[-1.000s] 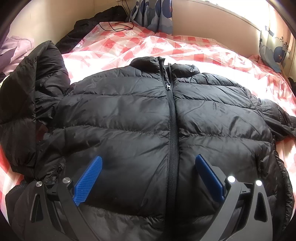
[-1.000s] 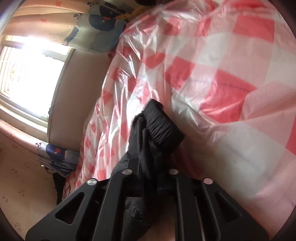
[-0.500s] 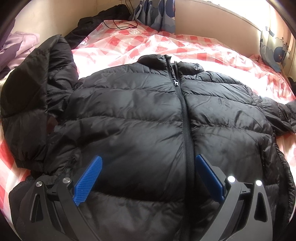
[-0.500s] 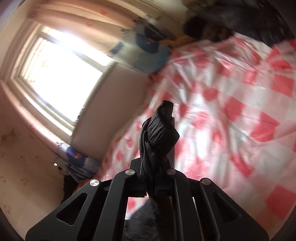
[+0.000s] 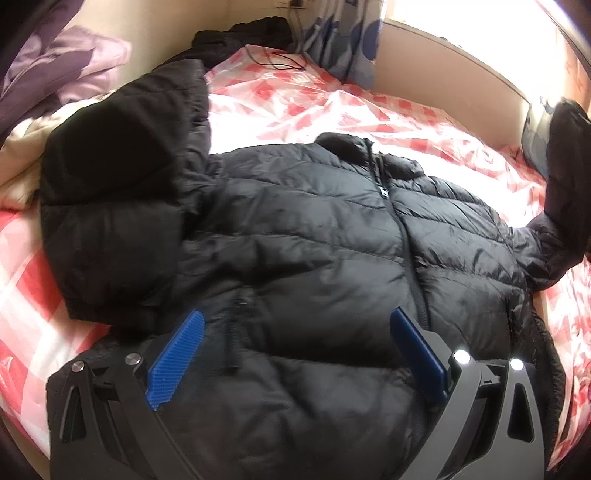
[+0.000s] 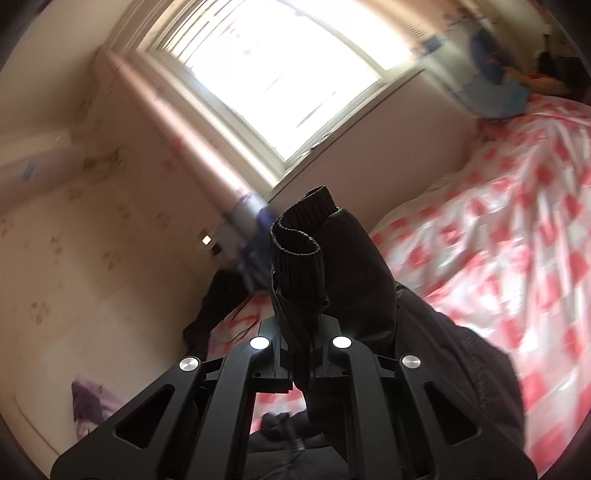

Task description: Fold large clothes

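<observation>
A black puffer jacket (image 5: 314, 258) lies front up on the bed, zipped, collar at the far side. Its left sleeve (image 5: 122, 206) is folded over the left of the body. My left gripper (image 5: 295, 328) is open with blue pads (image 5: 173, 365), hovering over the jacket's lower part. My right gripper (image 6: 301, 354) is shut on the right sleeve's cuff (image 6: 299, 251) and holds it in the air. That raised sleeve (image 5: 565, 184) shows at the right edge of the left wrist view.
The bed has a red and white checked plastic cover (image 5: 388, 110). A purple quilt (image 5: 66, 70) lies at the far left, dark clothes (image 5: 243, 33) and a cable in the far corner. A window (image 6: 280, 70) and curtain (image 5: 343, 40) stand behind the bed.
My right gripper has lifted the cuff off the bed and swung it up, so the window is now in view. My left gripper has drifted left and back over the jacket, still open.
</observation>
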